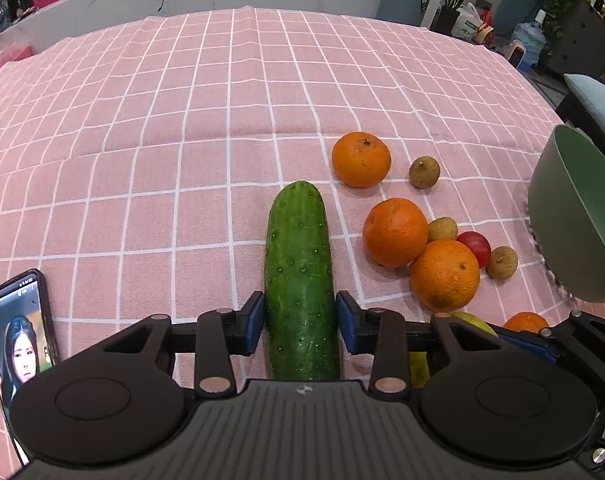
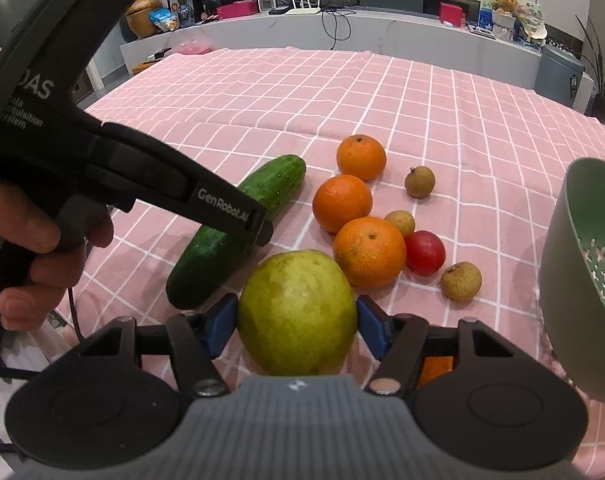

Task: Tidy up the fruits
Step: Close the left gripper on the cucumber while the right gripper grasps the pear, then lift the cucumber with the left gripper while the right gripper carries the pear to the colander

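My left gripper (image 1: 300, 322) has its blue pads against both sides of a green cucumber (image 1: 300, 276) that lies on the pink checked cloth (image 1: 182, 120); the cucumber also shows in the right wrist view (image 2: 242, 228). My right gripper (image 2: 297, 326) has its blue pads on both sides of a yellow-green pear (image 2: 298, 312) resting on the cloth. Three oranges (image 2: 369, 251) (image 2: 342, 203) (image 2: 361, 157), a red tomato (image 2: 425, 253) and three small brown longans (image 2: 461, 281) lie just beyond. A green colander bowl (image 2: 582, 280) stands at the right.
A phone (image 1: 20, 332) with a lit screen lies at the left near the table's front edge. Another orange (image 1: 525, 322) sits behind the right gripper. The far half of the cloth holds nothing. A shelf and plants stand beyond the table.
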Available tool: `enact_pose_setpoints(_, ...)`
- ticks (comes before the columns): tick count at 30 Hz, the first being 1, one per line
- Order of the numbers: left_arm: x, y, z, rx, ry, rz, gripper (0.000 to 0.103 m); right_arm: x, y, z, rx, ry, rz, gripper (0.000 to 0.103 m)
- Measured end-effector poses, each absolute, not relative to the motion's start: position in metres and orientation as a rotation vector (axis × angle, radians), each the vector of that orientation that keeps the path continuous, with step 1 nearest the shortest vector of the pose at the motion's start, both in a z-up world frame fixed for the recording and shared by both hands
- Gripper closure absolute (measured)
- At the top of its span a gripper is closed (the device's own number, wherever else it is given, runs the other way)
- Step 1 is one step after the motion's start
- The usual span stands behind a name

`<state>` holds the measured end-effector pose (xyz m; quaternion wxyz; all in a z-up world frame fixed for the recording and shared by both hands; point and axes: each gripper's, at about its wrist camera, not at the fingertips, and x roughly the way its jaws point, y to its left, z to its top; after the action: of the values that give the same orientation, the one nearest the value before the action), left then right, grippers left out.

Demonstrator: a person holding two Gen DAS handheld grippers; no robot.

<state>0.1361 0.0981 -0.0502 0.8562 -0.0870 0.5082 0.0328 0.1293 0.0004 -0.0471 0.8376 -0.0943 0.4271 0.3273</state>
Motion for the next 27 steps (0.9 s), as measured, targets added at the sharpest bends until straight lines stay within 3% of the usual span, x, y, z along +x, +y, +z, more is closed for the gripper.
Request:
enact_pose_setpoints(13, 0.123, 0.081, -0.017, -0.127, 0.968, 0.084, 0.062, 0.118, -0.015, -0.014, -0.163, 0.835, 0.722, 0.042)
enact_pose_setpoints(27, 0.124, 0.030, 0.059, -0.149, 0.774, -0.020, 0.061, 0.142, -0.098, 0.038, -0.109, 0.733, 0.581, 0.042)
